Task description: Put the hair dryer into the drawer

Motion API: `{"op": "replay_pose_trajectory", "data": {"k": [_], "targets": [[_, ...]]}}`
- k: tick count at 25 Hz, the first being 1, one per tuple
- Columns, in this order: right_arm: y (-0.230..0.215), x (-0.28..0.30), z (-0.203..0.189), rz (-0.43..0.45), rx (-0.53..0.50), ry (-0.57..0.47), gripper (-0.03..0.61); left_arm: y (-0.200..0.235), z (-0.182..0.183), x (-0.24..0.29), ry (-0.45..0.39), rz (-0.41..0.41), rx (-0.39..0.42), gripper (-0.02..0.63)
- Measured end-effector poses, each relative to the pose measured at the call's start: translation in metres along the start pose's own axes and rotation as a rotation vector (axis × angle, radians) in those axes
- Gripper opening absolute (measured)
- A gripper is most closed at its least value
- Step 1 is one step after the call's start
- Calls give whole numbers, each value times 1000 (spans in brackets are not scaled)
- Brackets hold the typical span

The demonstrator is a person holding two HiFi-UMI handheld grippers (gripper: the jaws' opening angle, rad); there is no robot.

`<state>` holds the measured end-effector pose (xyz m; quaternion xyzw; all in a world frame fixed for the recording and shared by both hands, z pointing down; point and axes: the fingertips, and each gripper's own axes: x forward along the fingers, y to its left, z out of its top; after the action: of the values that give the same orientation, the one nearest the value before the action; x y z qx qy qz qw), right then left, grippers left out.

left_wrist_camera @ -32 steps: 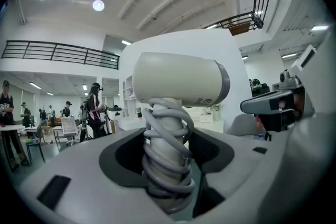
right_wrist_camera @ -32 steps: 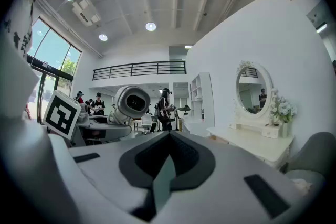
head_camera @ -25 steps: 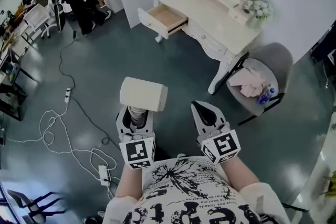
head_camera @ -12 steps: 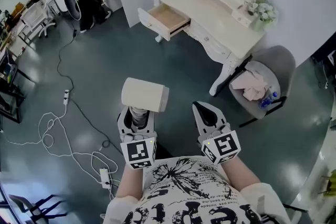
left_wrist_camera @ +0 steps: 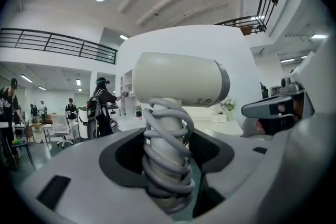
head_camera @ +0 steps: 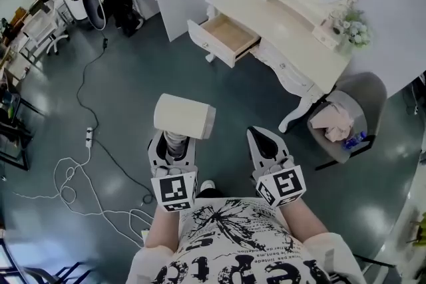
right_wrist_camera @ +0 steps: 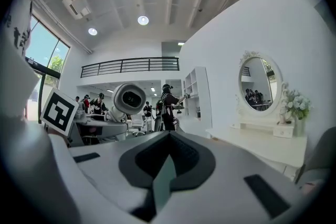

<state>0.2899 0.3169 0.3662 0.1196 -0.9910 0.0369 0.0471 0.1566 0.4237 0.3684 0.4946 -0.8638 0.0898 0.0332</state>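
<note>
The left gripper (head_camera: 174,151) pinches the hair dryer (head_camera: 184,118) by its cord-wrapped handle (left_wrist_camera: 167,155), the barrel lying across above the jaws at frame centre. The right gripper (head_camera: 265,146) is pressed together and empty beside it. This looks like the carrying step: the open drawer (head_camera: 225,38) in the counter (head_camera: 293,26) sits well apart, upper centre, seemingly empty. Next comes the approach, then lowering the dryer in.

The left claw (head_camera: 174,144) grips the hair dryer (head_camera: 184,117) by its cord-wrapped handle, with the cream barrel lying crosswise above the jaws. Beside it, the right claw (head_camera: 264,141) holds nothing, its jaws together. Ahead over the dark floor (head_camera: 133,76), a drawer (head_camera: 225,38) stands open under the white dressing surface (head_camera: 286,22).
</note>
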Motion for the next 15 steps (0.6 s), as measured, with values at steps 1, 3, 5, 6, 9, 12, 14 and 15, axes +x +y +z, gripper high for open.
{"op": "replay_pose_trajectory", "data": {"k": [1,3,5,6,9,12,14,15], "targets": [[4,15,2,-7,4,-4,12,14,2,8,-6,-2,4,256],[10,42,4,-22,11,-9,12,42,4,23,-11,-1,6,256],[15,66,7,-39,13,-17,12,66,2,37,-9,6,2,256],[16,77,8,-47,11,-21,12,77,2,43,-10,9,-4,256],[17,108,12,-57,6,-15,12,101,0,63,-6,5,-17,256],[8,132,9,-73,20,-2,12,112,-4,84,9,-7,-13,256],[-2,148,8,-77,22,4,12,116,-6,100,12,-13,-15,256],[-6,156,7,-74,18,7,12,118,-7,108,15,-13,-17,256]]}}
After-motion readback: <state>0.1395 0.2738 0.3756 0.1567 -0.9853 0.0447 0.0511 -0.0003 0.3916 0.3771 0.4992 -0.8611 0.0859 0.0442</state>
